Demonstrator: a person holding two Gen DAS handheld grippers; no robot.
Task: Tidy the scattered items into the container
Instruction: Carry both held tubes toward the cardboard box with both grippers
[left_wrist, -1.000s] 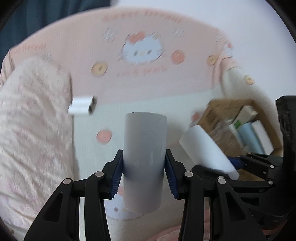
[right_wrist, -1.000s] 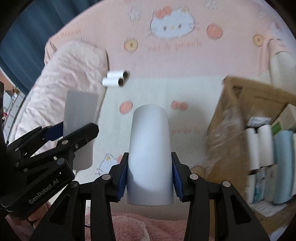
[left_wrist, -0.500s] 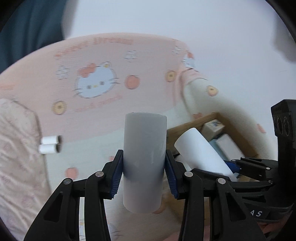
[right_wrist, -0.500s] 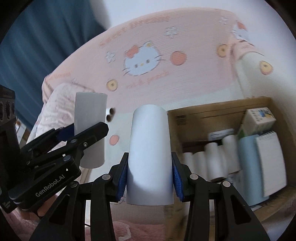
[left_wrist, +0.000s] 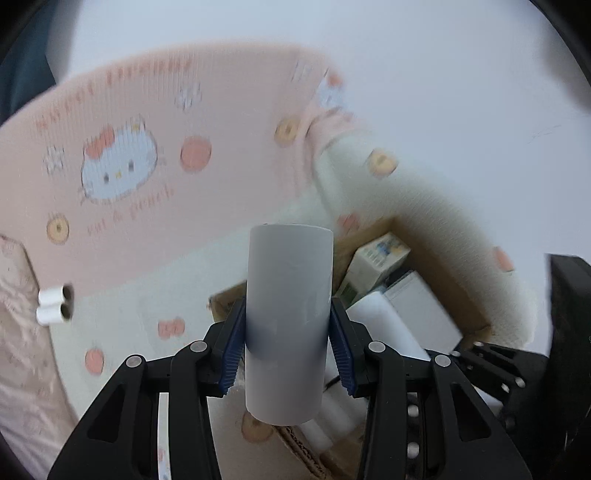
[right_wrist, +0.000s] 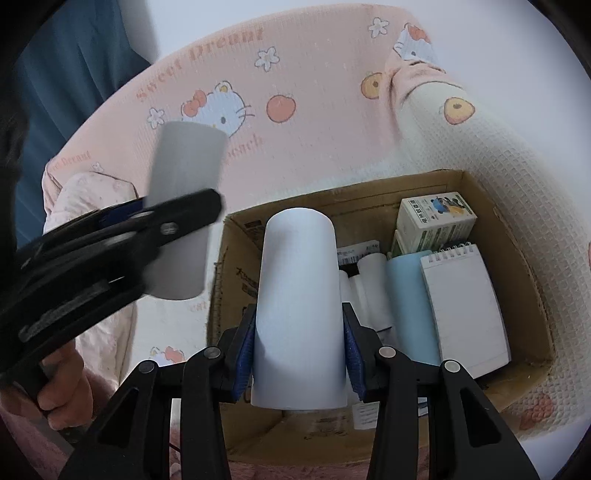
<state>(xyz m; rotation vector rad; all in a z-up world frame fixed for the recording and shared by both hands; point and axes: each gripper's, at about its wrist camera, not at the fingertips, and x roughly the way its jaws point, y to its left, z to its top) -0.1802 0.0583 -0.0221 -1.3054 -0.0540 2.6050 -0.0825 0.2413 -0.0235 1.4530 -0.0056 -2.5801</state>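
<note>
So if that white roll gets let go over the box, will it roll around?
Probably a bit. The white roll is a smooth cylinder, so it likely rolls until neighbours stop it. It looks like paper, probably light. The cardboard box is fairly full.

This is a bedroom in a home. A bed is covered with a pink blanket (right_wrist: 314, 122) printed with cartoon cats, peaches and flowers. A pale quilt (right_wrist: 517, 177) lies beside it, and a blue curtain (right_wrist: 74, 66) hangs behind. A cardboard box (right_wrist: 524, 295) of household things sits on the bed.
</note>
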